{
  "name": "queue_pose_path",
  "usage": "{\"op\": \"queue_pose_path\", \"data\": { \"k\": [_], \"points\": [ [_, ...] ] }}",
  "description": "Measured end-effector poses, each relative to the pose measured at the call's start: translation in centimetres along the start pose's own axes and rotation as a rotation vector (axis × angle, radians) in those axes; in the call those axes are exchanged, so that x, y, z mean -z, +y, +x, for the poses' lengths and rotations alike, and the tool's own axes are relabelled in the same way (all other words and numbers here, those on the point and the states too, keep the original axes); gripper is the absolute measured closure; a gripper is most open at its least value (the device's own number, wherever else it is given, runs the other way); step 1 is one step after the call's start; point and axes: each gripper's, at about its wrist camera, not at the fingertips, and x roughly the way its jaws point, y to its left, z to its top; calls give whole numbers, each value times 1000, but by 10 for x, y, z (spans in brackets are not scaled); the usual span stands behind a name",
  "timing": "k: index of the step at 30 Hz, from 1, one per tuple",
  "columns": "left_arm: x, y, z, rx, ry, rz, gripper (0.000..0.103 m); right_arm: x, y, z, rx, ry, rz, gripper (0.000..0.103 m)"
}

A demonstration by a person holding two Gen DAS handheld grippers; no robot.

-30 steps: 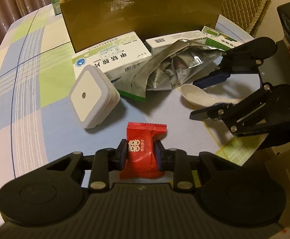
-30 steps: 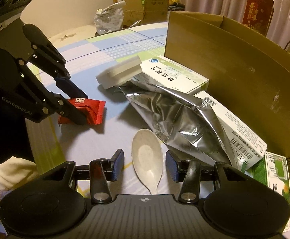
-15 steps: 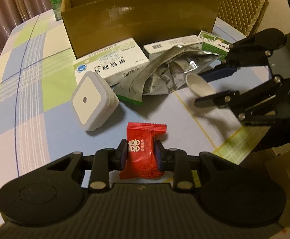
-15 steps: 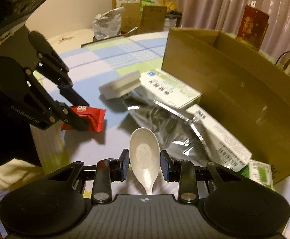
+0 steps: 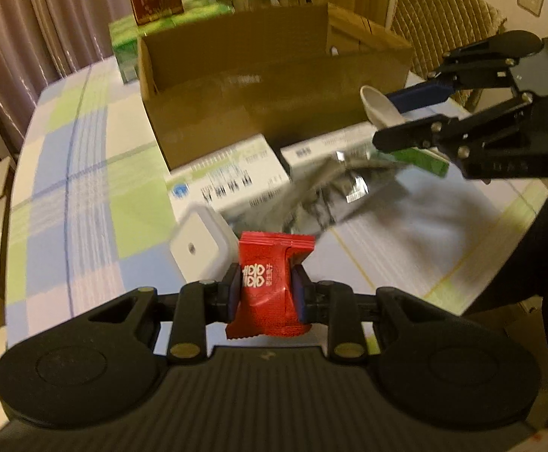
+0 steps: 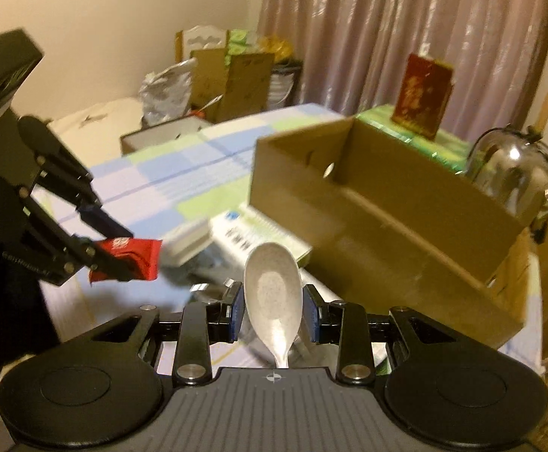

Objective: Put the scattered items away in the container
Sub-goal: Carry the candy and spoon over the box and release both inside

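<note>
Left gripper [image 5: 267, 297] clamps red foil sachet [image 5: 270, 282], right gripper [image 6: 273, 314] clamps pale ceramic spoon [image 6: 272, 286], both above the tabletop; clear the brown cardboard box [image 6: 387, 211] near wall before releasing inside

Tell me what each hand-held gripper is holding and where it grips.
Left hand-held gripper: red packet, pinched across its middle. Right hand-held gripper: white spoon, clamped at its bowl's sides.

Right gripper [image 6: 274, 314] at bottom centre pinches a pale spoon [image 6: 273, 290], bowl pointing up-frame. Left gripper [image 6: 123, 252] at left edge clamps a red packet [image 6: 134, 254]. Open cardboard box [image 6: 387, 226] at centre right on checked tablecloth [image 6: 168, 177]; white medicine boxes [image 6: 251, 231] blurred beside it. Steel kettle [image 6: 515, 173] far right.
</note>
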Motion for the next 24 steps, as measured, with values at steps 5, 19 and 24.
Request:
{"op": "queue_pose_path", "data": {
  "k": [5,19,24],
  "points": [
    [-40,8,-14,-22,-64,12,80,-34,-28,-13,47,-55,31,73],
    [-187,27,17,-33,-230,58,80,-123,-136,15,161,-131,92,73],
    [-211,33,47,-25,-224,33,80,-123,-164,44,156,-105,143,73]
  ]
}}
